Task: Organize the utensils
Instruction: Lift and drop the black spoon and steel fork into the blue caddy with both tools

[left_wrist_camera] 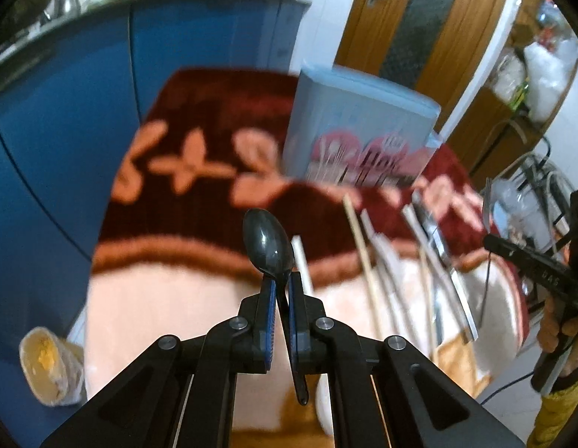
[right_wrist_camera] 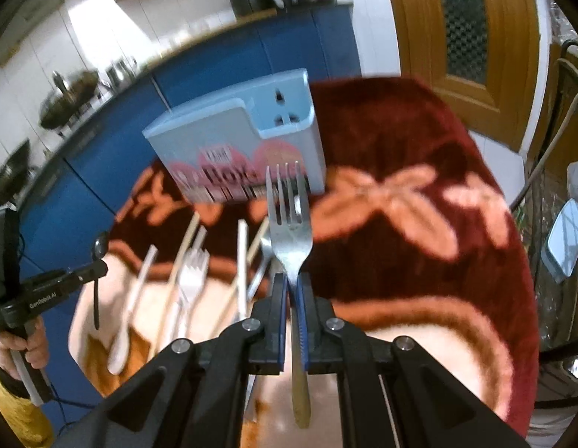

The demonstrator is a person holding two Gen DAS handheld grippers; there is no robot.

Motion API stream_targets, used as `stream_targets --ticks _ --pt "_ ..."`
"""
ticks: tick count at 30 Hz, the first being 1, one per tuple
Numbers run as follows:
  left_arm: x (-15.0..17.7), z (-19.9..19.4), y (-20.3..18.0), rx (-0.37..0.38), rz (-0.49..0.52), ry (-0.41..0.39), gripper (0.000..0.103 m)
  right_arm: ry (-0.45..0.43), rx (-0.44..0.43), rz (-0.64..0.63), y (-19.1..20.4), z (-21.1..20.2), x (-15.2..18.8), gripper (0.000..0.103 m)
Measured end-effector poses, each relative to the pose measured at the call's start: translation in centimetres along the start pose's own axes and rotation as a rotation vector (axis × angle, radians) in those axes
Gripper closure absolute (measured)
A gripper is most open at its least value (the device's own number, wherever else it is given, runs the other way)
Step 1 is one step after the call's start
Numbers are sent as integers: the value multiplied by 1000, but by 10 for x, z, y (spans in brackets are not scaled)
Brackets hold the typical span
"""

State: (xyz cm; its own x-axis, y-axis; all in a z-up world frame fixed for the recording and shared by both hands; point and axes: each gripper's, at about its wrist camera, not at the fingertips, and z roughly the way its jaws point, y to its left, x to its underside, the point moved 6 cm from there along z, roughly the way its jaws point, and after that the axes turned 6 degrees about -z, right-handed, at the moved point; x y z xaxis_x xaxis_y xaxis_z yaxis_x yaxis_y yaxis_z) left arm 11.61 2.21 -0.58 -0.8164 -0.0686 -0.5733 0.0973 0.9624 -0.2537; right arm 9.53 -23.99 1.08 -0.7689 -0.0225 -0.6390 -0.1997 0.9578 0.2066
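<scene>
My left tool is clamped on a dark plastic spoon, pads pressed to its neck, the bowl standing up just past the fingertips and the handle hanging down between the arms. My right tool grips a metal fork the same way, tines up beyond the tips and a pale handle trailing below. Ahead of both tools stands a light blue utensil holder with a pink printed front, upright on the dark red floral blanket that covers the surface. Between the tools and lower down lie the loose utensils: white plastic spoons and forks, wooden chopsticks, some metal pieces, blurred and overlapping.
</scene>
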Motion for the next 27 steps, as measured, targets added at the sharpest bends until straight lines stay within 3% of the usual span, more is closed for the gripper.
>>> stream_targets --ticks 6,15,21,27 --pt "-38 -24 -15 59 -19 -174 97 -147 20 -26 11 -22 -20 96" --pt "-120 -36 -58 33 52 -462 97 -299 77 -97 27 -34 -73 96" --pt "-161 -27 -77 49 89 -537 97 -340 83 -94 23 -32 -117 96" --pt "-178 -1 -77 16 112 -584 97 -385 82 -86 16 -27 -155 96"
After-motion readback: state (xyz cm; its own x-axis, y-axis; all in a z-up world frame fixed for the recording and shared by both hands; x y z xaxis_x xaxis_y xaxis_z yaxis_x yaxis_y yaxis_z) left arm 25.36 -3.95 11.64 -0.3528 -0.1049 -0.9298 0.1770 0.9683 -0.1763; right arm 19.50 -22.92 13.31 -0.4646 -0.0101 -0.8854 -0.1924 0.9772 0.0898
